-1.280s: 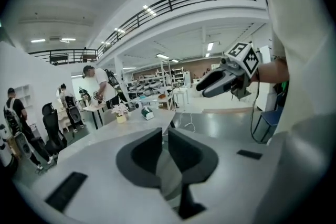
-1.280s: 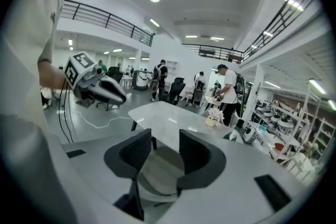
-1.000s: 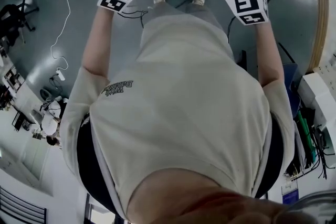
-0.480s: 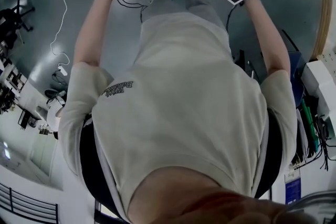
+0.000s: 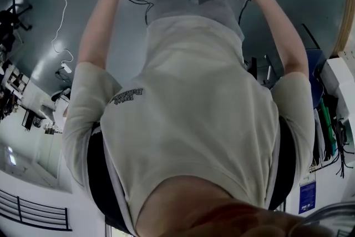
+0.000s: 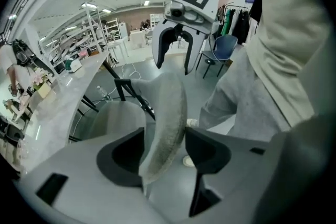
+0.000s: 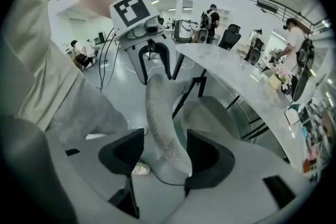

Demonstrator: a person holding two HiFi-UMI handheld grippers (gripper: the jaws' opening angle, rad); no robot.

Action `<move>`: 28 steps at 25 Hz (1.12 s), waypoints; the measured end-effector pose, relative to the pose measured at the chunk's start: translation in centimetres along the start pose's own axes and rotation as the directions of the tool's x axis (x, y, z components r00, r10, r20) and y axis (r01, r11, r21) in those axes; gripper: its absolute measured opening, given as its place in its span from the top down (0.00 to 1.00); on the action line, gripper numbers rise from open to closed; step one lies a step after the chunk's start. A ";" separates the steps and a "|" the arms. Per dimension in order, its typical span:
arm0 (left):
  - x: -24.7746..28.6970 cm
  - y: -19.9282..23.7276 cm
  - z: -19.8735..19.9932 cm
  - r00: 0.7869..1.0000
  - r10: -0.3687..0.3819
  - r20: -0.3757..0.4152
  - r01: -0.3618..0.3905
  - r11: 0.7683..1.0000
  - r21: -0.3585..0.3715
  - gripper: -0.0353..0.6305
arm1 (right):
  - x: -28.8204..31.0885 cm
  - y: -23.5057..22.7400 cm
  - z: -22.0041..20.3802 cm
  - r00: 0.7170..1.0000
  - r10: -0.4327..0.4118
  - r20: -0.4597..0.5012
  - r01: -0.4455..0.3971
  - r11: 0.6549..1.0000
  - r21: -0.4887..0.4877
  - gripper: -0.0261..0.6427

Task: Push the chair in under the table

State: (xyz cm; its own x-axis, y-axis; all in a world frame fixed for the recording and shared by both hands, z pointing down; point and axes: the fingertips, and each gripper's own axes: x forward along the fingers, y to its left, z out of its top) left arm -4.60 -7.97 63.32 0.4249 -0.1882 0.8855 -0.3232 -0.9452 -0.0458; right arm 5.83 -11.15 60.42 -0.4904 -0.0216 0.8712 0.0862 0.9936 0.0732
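Straddled the top edge of the grey chair back (image 6: 167,107) with the left gripper (image 6: 164,148), jaws wide and just opened more, loose around it and not squeezing. Did the same farther along that edge with the right gripper (image 7: 164,152), jaws wide too, also just opened more, chair back between them. Found the chair seat (image 6: 113,113) close by the white bench (image 6: 58,107), near the black bench legs (image 6: 122,93). Stood right behind the chair in grey trousers (image 6: 236,97).
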 end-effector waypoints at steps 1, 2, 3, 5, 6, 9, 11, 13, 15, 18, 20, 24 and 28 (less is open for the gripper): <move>0.7 -0.1 -0.6 0.999 -0.003 -0.034 0.004 1.000 0.026 0.60 | 0.7 0.3 -0.5 1.000 0.000 -0.021 -0.001 0.999 -0.032 0.57; 1.4 -0.2 -1.3 0.997 -0.006 -0.073 0.010 0.998 0.061 0.56 | 1.4 0.6 -0.9 0.999 0.000 -0.037 -0.002 0.998 -0.061 0.56; 2.1 -0.3 -1.8 0.994 -0.009 -0.108 0.020 0.995 0.099 0.55 | 2.1 0.8 -1.3 0.999 -0.002 -0.050 -0.002 0.996 -0.085 0.56; 3.3 -0.6 -1.9 0.990 -0.025 -0.138 0.046 0.987 0.152 0.54 | 3.1 1.1 -2.1 0.998 -0.004 -0.067 -0.004 0.993 -0.115 0.56; 3.7 -0.6 -1.8 0.990 -0.030 -0.138 0.052 0.986 0.160 0.54 | 3.6 1.1 -2.4 0.997 -0.005 -0.074 -0.005 0.992 -0.122 0.56; 3.7 0.6 -1.4 0.991 0.003 -0.136 0.020 0.986 0.163 0.54 | 5.0 0.6 -2.4 0.997 -0.004 -0.077 -0.005 0.992 -0.126 0.56; 3.9 1.2 -1.4 0.990 0.020 -0.141 0.003 0.987 0.162 0.53 | 5.7 0.5 -2.4 0.997 0.004 -0.073 -0.012 0.994 -0.111 0.56; 4.5 0.9 -1.6 0.989 0.002 -0.147 0.020 0.989 0.147 0.53 | 6.1 0.5 -2.8 0.997 0.009 -0.081 -0.018 0.993 -0.116 0.57; 5.0 0.5 -1.9 0.988 -0.019 -0.151 0.041 0.989 0.141 0.53 | 6.5 0.5 -2.9 0.996 0.005 -0.091 -0.017 0.990 -0.138 0.57; 5.7 0.5 -2.3 0.985 -0.008 -0.172 0.039 0.984 0.175 0.53 | 7.0 -0.2 -3.0 0.995 -0.021 -0.094 0.003 0.983 -0.185 0.67; 6.2 0.8 -2.3 0.982 0.001 -0.191 0.036 0.981 0.191 0.53 | 6.9 -0.9 -3.4 0.993 -0.041 -0.109 0.018 0.978 -0.206 0.69; 6.6 0.3 -2.7 0.974 -0.023 -0.224 0.068 0.978 0.199 0.53 | 7.4 -0.7 -3.8 0.986 -0.015 -0.169 -0.022 0.976 -0.214 0.70; 6.6 0.0 -2.9 0.965 -0.033 -0.259 0.098 0.965 0.243 0.58 | 7.8 -0.4 -4.2 0.972 0.055 -0.229 -0.107 0.969 -0.224 0.72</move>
State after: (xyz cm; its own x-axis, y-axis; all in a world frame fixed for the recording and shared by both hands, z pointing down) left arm -4.30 -8.44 70.50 0.2021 -0.0815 0.9760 -0.0650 -0.9955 -0.0697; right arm 5.62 -12.18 69.19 -0.2737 0.0082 0.9618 0.3301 0.9400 0.0859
